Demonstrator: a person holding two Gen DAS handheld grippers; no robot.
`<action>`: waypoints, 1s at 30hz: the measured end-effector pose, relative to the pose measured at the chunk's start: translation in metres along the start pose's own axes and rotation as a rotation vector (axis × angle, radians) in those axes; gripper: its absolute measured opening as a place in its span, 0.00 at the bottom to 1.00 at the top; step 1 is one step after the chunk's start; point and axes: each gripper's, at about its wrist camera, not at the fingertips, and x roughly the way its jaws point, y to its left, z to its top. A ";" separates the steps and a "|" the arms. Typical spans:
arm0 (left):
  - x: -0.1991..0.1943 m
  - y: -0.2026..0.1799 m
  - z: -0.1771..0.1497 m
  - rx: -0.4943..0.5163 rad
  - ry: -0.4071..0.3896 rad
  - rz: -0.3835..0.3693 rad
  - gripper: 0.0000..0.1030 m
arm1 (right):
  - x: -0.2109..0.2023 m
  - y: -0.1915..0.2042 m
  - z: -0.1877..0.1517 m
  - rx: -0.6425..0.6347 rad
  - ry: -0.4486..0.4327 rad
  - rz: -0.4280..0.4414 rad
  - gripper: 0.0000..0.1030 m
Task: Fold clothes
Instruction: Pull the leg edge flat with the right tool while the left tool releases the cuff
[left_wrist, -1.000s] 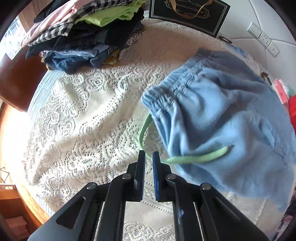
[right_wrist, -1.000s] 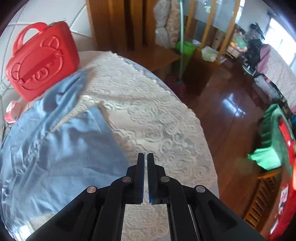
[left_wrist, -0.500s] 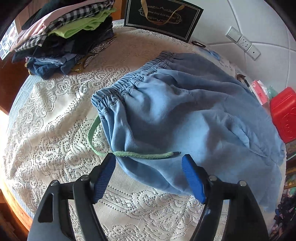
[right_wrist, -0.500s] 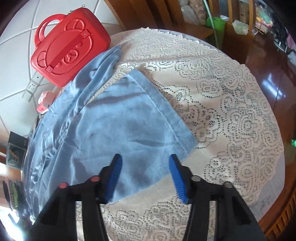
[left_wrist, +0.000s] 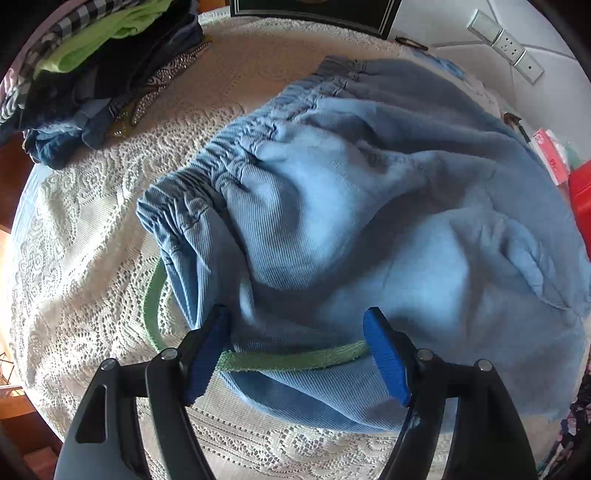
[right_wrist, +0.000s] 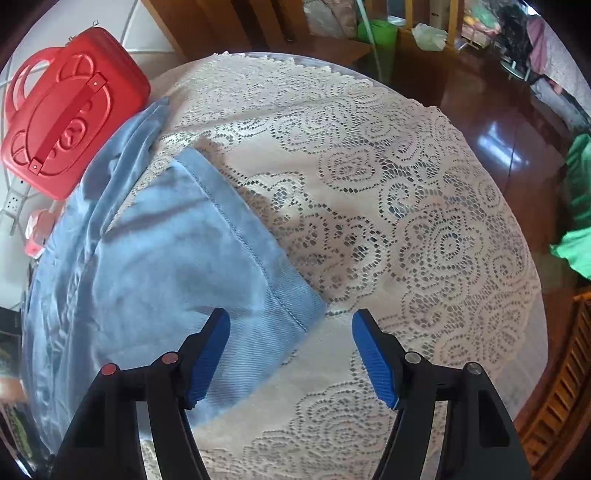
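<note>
Left gripper (left_wrist: 295, 347) wide over blue shorts (left_wrist: 369, 206) w/ green drawstring (left_wrist: 291, 360), right gripper (right_wrist: 291, 347) wide at hem

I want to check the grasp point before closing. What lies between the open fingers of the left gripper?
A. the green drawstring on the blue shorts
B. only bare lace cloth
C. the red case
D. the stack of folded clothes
A: the drawstring runs across the shorts between the open fingers of the left gripper.
</note>
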 end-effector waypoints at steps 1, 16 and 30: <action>0.003 -0.003 -0.001 0.010 -0.010 0.009 0.76 | 0.004 0.005 -0.001 -0.018 0.010 0.009 0.66; 0.008 -0.017 -0.005 0.090 0.015 0.066 0.97 | -0.038 0.015 0.001 -0.240 -0.062 -0.277 0.05; -0.022 -0.065 0.043 0.180 -0.003 -0.019 0.97 | -0.019 0.079 0.006 -0.267 -0.046 0.043 0.75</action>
